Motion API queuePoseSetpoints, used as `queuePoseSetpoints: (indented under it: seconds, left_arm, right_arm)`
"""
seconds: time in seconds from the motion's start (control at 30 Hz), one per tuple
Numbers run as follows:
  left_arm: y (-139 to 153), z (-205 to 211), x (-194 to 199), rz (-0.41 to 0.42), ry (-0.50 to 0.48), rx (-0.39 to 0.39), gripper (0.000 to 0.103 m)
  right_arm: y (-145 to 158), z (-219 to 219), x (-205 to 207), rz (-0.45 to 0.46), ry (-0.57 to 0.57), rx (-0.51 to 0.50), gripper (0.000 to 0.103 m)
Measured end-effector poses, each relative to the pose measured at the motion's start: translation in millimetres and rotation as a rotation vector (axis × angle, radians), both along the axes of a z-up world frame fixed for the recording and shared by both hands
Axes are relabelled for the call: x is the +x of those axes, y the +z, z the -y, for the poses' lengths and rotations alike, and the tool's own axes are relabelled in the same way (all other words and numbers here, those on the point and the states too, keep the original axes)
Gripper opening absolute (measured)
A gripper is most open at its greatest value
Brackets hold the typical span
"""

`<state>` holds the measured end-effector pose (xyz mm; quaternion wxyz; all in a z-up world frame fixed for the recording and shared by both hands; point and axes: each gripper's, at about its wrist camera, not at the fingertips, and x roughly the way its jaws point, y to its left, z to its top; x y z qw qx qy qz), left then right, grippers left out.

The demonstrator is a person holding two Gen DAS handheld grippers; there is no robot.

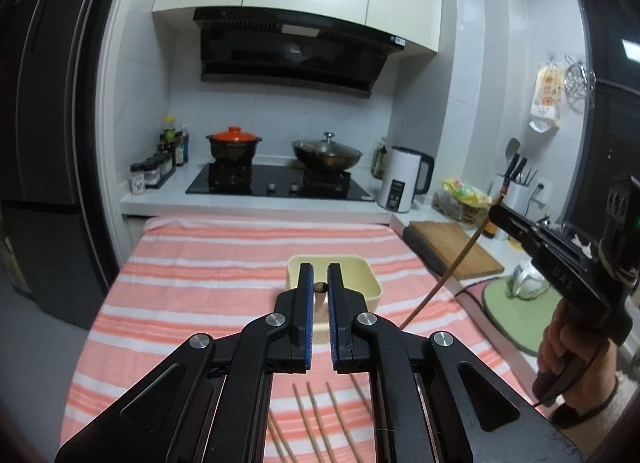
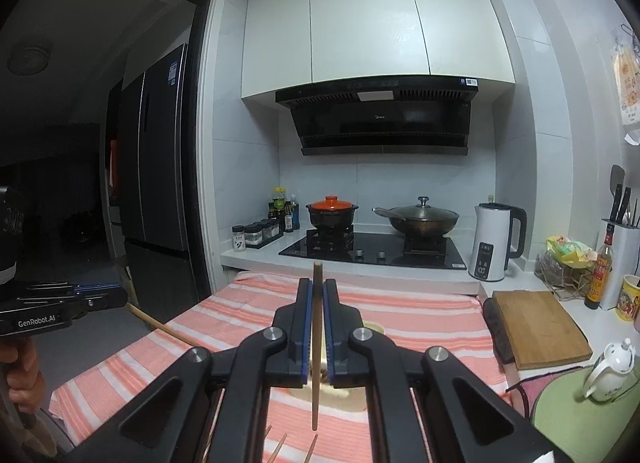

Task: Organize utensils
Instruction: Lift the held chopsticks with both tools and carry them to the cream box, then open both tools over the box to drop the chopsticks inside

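White-tiled kitchen wall (image 2: 248, 167), white cabinets (image 2: 368, 19), dark doorway (image 2: 100, 143)

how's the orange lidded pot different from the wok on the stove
The pot is small and deep with an orange lid; the wok is wide and shallow with a glass lid and metal knob. The pot sits on the left burner, the wok on the right. Both are covered.
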<state>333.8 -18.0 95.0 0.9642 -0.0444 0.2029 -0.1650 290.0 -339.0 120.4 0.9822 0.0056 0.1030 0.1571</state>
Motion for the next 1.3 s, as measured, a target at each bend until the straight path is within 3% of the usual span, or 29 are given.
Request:
queuePoseSetpoints:
  seconds: [0.13, 0.3, 0.43, 0.67, 0.93, 1.0, 1.03, 1.1, 1.3]
  left_arm:
    - [14.0, 16.9, 45.7, 0.022, 0.010, 0.005, 0.004]
    - [-7.5, 36.2, 106.1, -0.063, 0.004, 0.025, 0.004]
    - [-36.2, 42.2, 140.6, -0.183, -0.013, 0.020, 0.004]
    - [-78.7, 55.8, 174.8, -0.354, -0.041, 0.077, 0.004]
    - [-90.6, 51.6, 185.1, -0.385, -0.032, 0.049, 0.006]
    - [-90.9, 48.3, 179.8, -0.379, -0.040, 0.044, 0.023]
    - [-90.4, 46.2, 176.7, -0.374, -0.036, 0.045, 0.038]
    - [-88.5, 41.8, 168.2, -0.355, -0.027, 0.036, 0.051]
    - [-78.4, 25.5, 131.1, -0.310, -0.023, 0.033, 0.058]
  right_arm:
    - [13.4, -4.5, 35.5, 0.054, -0.030, -0.008, 0.005]
    - [5.4, -7.7, 83.8, 0.054, -0.050, -0.004, 0.005]
    - [-17.2, -4.2, 124.3, -0.060, -0.058, 0.000, 0.005]
    - [-58.3, 8.4, 176.6, -0.323, -0.059, 0.032, 0.005]
    - [-89.2, 8.7, 192.6, -0.429, -0.053, 0.024, 0.008]
    - [-89.7, 8.2, 186.7, -0.421, -0.053, 0.018, 0.012]
    - [-88.9, 7.5, 183.4, -0.411, -0.049, 0.018, 0.026]
    - [-85.5, 7.2, 172.0, -0.370, -0.057, 0.013, 0.048]
    - [-74.7, 8.3, 137.2, -0.309, -0.048, 0.017, 0.051]
